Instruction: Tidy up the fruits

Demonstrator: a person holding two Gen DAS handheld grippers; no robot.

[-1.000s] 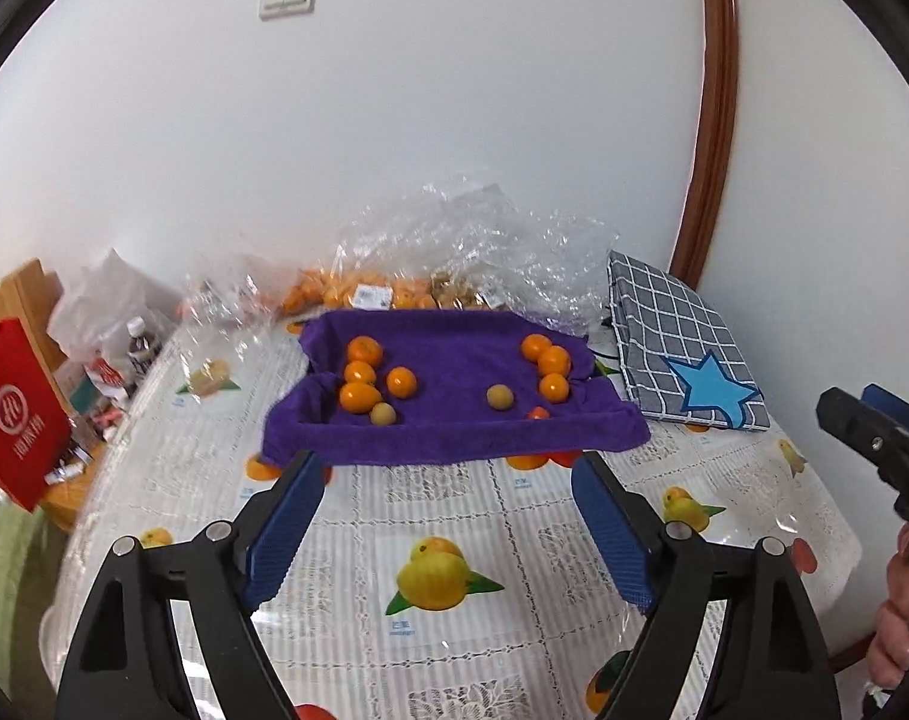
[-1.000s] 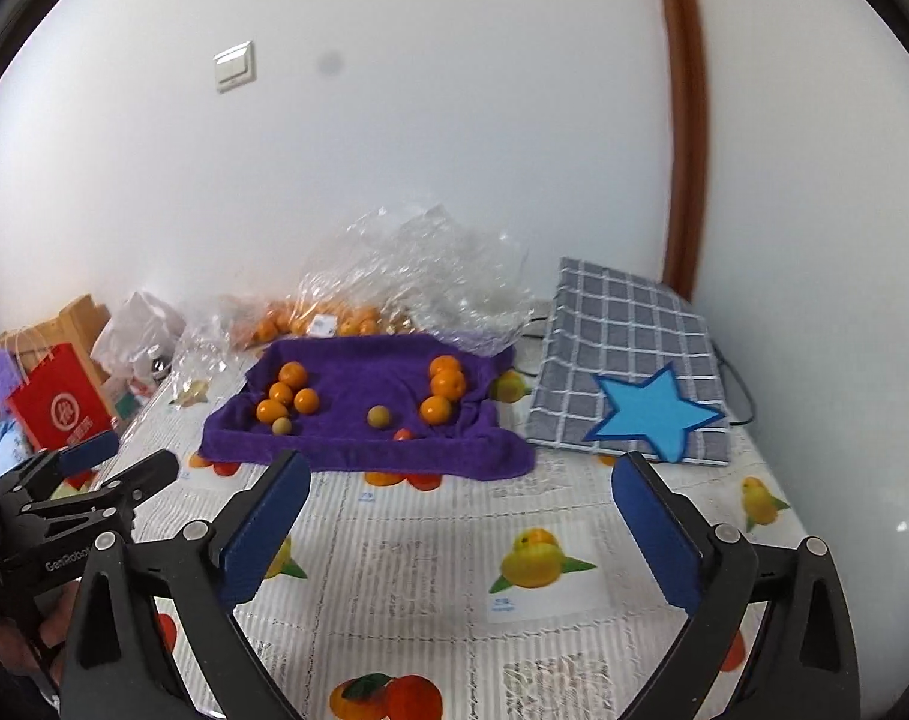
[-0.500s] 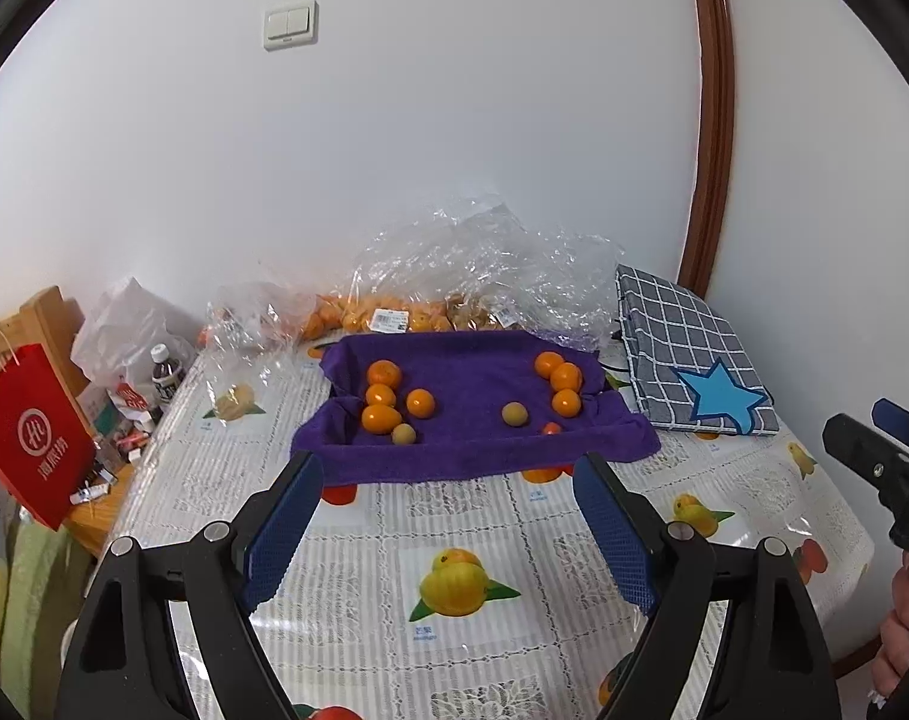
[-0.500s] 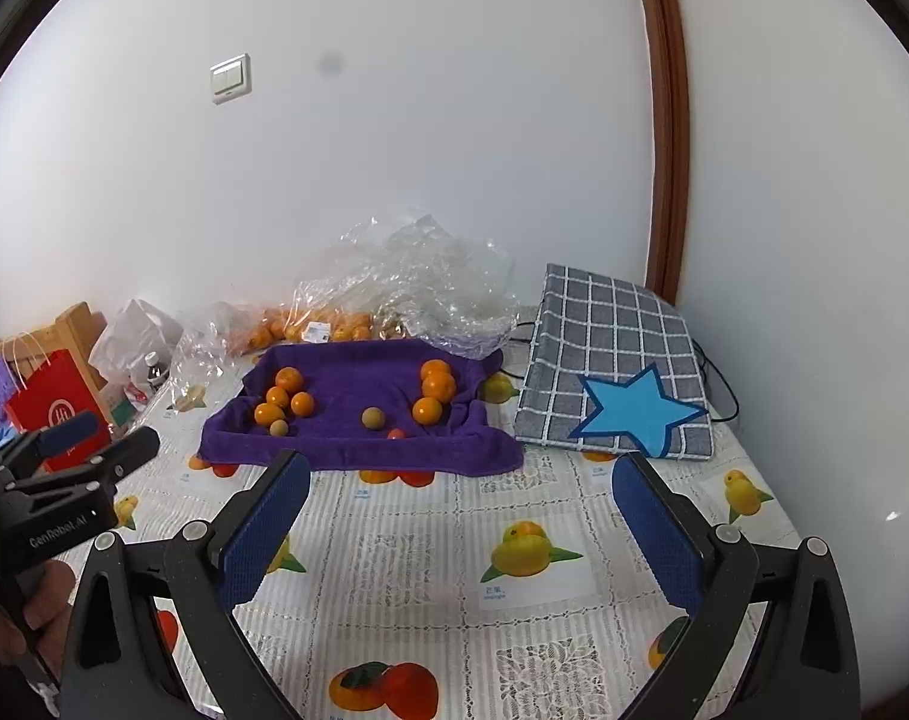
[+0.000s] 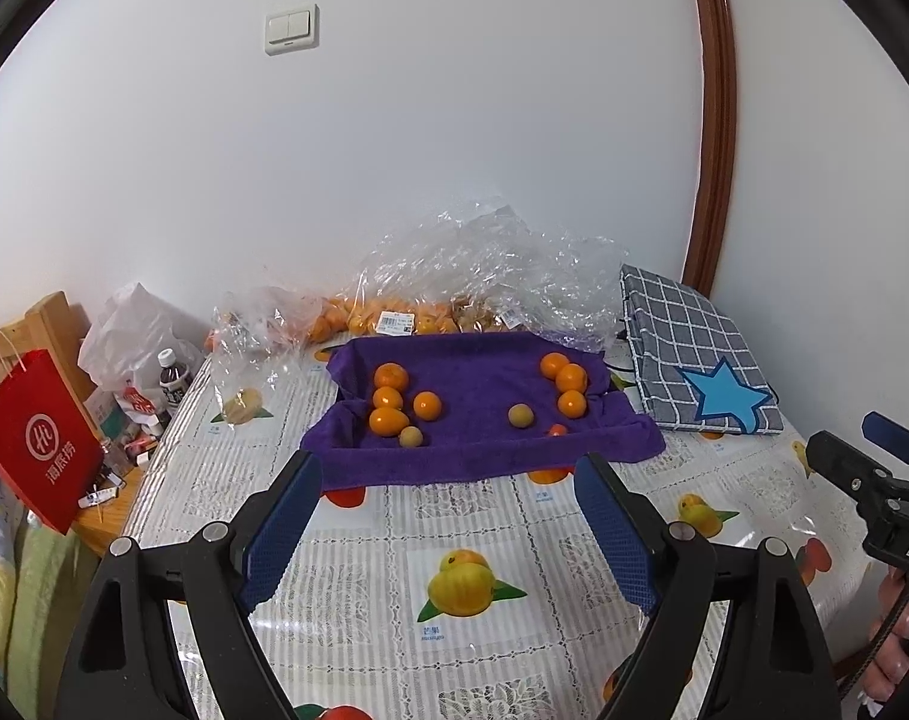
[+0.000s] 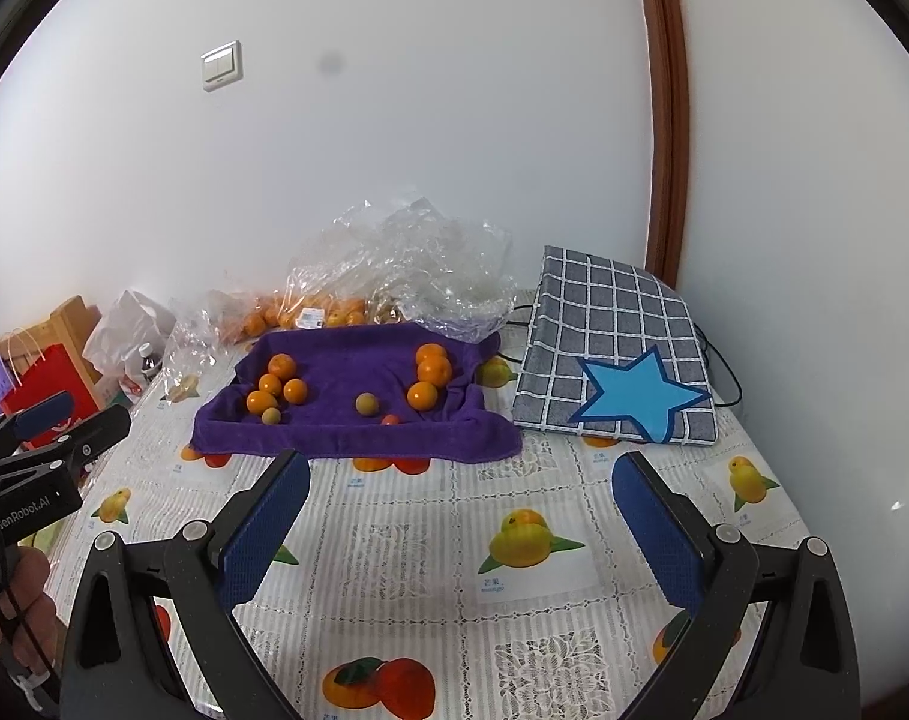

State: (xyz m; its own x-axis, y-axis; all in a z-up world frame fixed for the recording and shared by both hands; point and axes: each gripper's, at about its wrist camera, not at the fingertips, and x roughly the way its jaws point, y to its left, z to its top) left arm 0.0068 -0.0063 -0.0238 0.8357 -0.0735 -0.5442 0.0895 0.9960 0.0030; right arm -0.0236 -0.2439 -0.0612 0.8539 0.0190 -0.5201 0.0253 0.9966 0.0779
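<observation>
The left tongs (image 5: 448, 516) and right tongs (image 6: 460, 510) are built of black plastic arms, fastened with round silver screws. Blue textured pads (image 5: 280, 525) are fitted inside each finger. White lettering is printed on the left tongs' body.

Fruit laid on a towel (image 5: 484, 420) at the table's (image 5: 394, 540) far edge.
The left gripper (image 5: 448, 498) is held wide open above the table.
</observation>
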